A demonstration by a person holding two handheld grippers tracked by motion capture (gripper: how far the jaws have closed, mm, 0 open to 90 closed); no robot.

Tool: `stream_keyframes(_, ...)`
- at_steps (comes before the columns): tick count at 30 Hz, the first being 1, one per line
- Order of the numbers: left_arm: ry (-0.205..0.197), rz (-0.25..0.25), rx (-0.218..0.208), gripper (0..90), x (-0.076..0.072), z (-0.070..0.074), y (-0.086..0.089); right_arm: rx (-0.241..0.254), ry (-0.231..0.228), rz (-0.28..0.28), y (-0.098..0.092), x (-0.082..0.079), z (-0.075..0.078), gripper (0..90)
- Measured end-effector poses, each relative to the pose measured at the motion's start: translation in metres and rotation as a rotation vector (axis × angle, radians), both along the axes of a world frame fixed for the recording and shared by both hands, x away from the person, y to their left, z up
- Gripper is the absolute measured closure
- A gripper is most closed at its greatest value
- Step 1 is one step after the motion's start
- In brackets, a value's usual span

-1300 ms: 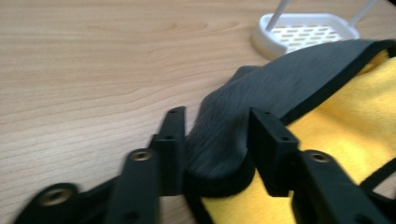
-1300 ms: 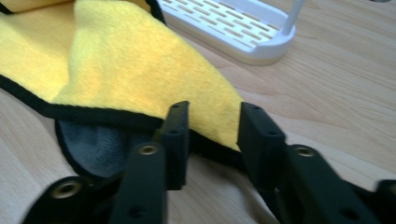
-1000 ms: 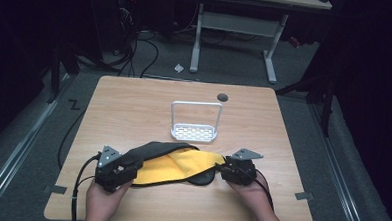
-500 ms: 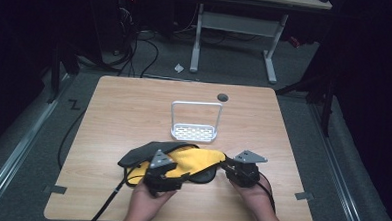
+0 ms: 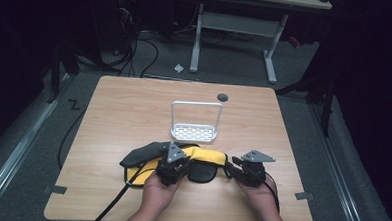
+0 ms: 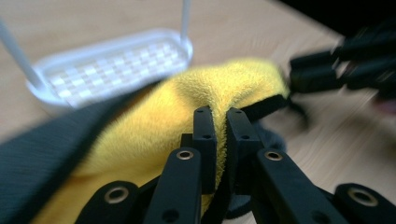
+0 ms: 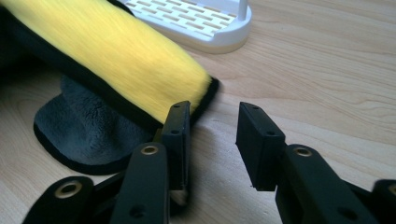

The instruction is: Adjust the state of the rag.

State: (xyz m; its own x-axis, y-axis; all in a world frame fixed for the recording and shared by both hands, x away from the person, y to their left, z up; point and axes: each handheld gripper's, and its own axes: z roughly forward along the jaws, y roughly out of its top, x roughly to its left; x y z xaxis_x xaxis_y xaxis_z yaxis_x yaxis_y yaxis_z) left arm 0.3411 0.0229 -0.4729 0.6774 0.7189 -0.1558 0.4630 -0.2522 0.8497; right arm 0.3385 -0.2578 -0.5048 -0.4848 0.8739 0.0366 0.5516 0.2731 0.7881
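**Two hand-held grippers at a yellow and grey cloth**

Two forearms come in from the near edge of the table [image 5: 113, 117], each hand wrapped around a hand-held gripper and pointing it forward and low over the wood. The left hand-held gripper [image 6: 220, 126] sits near the middle of the table's near half, its hand [image 5: 156, 191] angled slightly inward, a black cable trailing back off the near edge. Its jaws have just been closing and now stand almost together, with a fold of the yellow and grey cloth [image 5: 202, 156] pinched between the pads [image 6: 204, 140]; yellow pile bulges up on both sides of them in the left gripper view.

The right hand-held gripper [image 7: 212, 135] lies to the right, at the cloth's right end, its hand [image 5: 260, 196] low on the table. Its jaws stand apart with bare wood between them; they have just been opening a little. The left pad [image 7: 177, 135] lies against the black-edged corner of the cloth, while the right pad is clear of it.

The cloth lies bunched between the two grippers, yellow side up over a dark grey flap, with a dark fold reaching left. Just behind it stands a white plastic rack [image 5: 194, 132] with a slotted base and a tall hoop handle.
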Motion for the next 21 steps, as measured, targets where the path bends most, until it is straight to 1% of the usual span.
stream_keyframes(1,-0.004,-0.013,-0.035,83.8,-0.002,0.009,0.007,-0.002,-0.003,-0.003,-0.001,0.0,0.001,64.5)
stream_keyframes(2,-0.024,-0.025,-0.063,83.7,-0.007,0.017,0.017,0.003,-0.003,-0.01,-0.001,0.0,0.001,63.9)
stream_keyframes(3,-0.044,-0.025,-0.062,83.7,-0.012,0.021,0.023,0.005,-0.007,-0.016,-0.002,-0.001,0.002,63.5)
stream_keyframes(4,-0.061,-0.027,-0.048,83.7,-0.019,0.022,0.032,0.008,-0.009,-0.018,-0.003,-0.001,0.002,63.4)
stream_keyframes(5,-0.054,-0.036,-0.04,83.7,-0.026,0.018,0.041,0.015,-0.007,-0.019,-0.004,-0.002,0.003,63.4)
stream_keyframes(6,-0.02,-0.049,-0.035,83.6,-0.033,0.009,0.051,0.013,-0.011,-0.016,-0.004,-0.002,0.003,63.4)
stream_keyframes(7,0.01,-0.056,-0.023,83.5,-0.037,0.002,0.057,0.01,-0.012,-0.01,-0.002,-0.003,0.003,63.5)
stream_keyframes(8,0.058,-0.06,-0.004,83.5,-0.043,-0.012,0.065,0.009,-0.011,-0.005,0.0,-0.003,0.003,63.5)
stream_keyframes(9,0.088,-0.061,0.012,83.4,-0.046,-0.021,0.068,0.008,-0.008,0.007,0.004,-0.003,0.003,63.6)
stream_keyframes(11,0.171,-0.073,0.045,83.1,-0.052,-0.042,0.074,0.002,-0.005,0.033,0.011,-0.003,0.003,63.7)
stream_keyframes(12,0.19,-0.076,0.061,82.8,-0.055,-0.05,0.075,0.0,-0.004,0.051,0.017,-0.004,0.003,63.7)
stream_keyframes(13,0.193,-0.078,0.058,82.7,-0.058,-0.054,0.077,0.001,-0.001,0.071,0.023,-0.006,0.003,63.4)
stream_keyframes(14,0.193,-0.077,0.048,82.7,-0.06,-0.055,0.079,-0.005,0.005,0.096,0.03,-0.008,0.002,62.9)
stream_keyframes(16,0.19,-0.082,0.056,82.7,-0.061,-0.054,0.082,-0.026,0.004,0.131,0.042,-0.01,0.0,61.6)
stream_keyframes(17,0.185,-0.084,0.063,82.7,-0.062,-0.054,0.083,-0.022,0.016,0.143,0.047,-0.011,-0.001,60.6)
stream_keyframes(18,0.182,-0.087,0.068,82.7,-0.062,-0.054,0.084,-0.004,0.037,0.155,0.051,-0.01,-0.003,58.9)
stream_keyframes(20,0.182,-0.085,0.06,82.7,-0.063,-0.055,0.086,0.023,0.065,0.193,0.057,-0.01,-0.007,56.2)
stream_keyframes(21,0.182,-0.086,0.057,82.7,-0.062,-0.055,0.086,0.02,0.073,0.205,0.061,-0.011,-0.009,56.2)
